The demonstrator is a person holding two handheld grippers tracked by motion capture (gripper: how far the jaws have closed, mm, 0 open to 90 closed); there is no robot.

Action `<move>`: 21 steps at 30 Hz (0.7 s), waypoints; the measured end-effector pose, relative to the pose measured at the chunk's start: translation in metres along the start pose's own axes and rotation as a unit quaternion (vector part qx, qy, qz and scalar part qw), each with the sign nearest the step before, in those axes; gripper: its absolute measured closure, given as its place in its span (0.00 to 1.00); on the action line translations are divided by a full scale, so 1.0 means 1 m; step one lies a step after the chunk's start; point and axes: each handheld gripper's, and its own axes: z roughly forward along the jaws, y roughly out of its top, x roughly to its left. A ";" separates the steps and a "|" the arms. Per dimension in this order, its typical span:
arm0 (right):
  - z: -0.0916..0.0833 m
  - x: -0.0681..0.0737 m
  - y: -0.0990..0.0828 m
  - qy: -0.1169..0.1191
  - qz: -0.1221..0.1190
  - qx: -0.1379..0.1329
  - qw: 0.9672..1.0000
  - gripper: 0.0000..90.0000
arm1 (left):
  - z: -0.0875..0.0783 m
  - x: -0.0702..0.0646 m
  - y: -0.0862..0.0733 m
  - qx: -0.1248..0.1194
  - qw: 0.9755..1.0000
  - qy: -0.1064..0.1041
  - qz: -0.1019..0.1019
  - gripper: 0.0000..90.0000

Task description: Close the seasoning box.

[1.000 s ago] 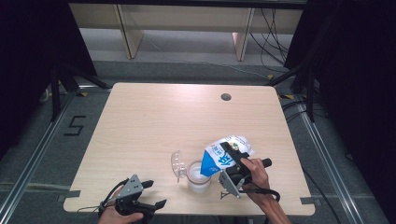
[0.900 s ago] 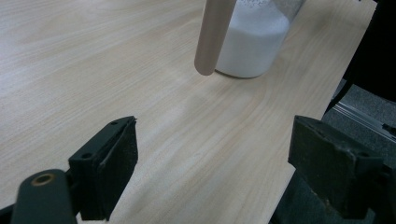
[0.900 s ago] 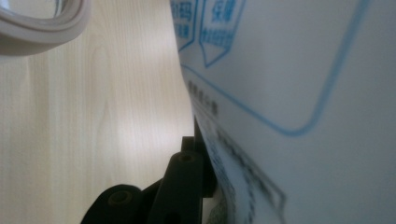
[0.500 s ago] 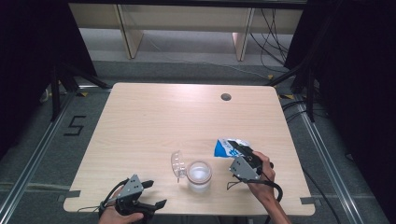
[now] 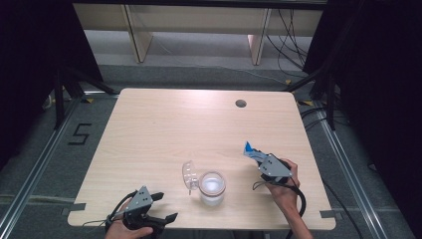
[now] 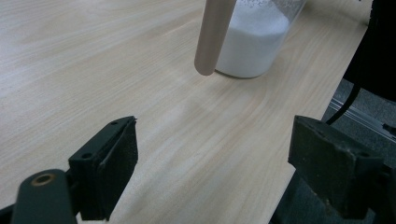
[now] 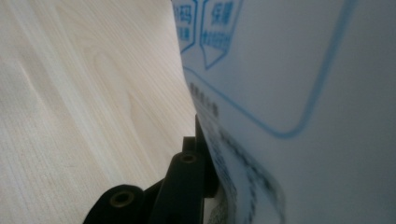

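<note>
High view first: the right tool point(image 5: 263, 160) sits near the table's point(image 5: 164, 129) right edge, clamped on a white and blue bag point(image 5: 249, 149) that pokes out past its tip, right of the jar point(image 5: 212, 187). The jar is clear, has white powder in it, and its lid point(image 5: 188, 174) hangs open on the left side. The left tool point(image 5: 161, 206) is at the front edge, jaws wide apart with nothing in them. There's a "5" marked on the floor point(image 5: 30, 144) to the left of the table.

Left gripper view: both pads point(image 6: 112, 163) stand far apart over bare wood. The jar point(image 6: 252, 42) with its powder is just ahead, with a tan bar point(image 6: 212, 35) blurred in front of it.

Right gripper view: the bag point(image 7: 299, 93) is pressed tight up against the jaw, so that tool is shut on it. Blue-outlined badges with Chinese characters at the top, plus a column of tiny black print, too blurry for me to read.
</note>
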 end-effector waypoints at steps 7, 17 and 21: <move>0.001 -0.010 -0.015 0.006 0.069 -0.001 0.998 0.96 | 0.001 -0.001 0.000 -0.004 1.000 -0.001 -0.010 0.17; 0.005 -0.022 -0.035 0.000 0.136 -0.015 0.991 0.97 | 0.001 -0.003 0.000 -0.009 1.000 -0.004 -0.018 0.17; 0.003 -0.026 -0.041 -0.011 0.161 -0.022 0.987 0.97 | 0.001 -0.003 0.000 -0.004 1.000 -0.003 -0.016 0.17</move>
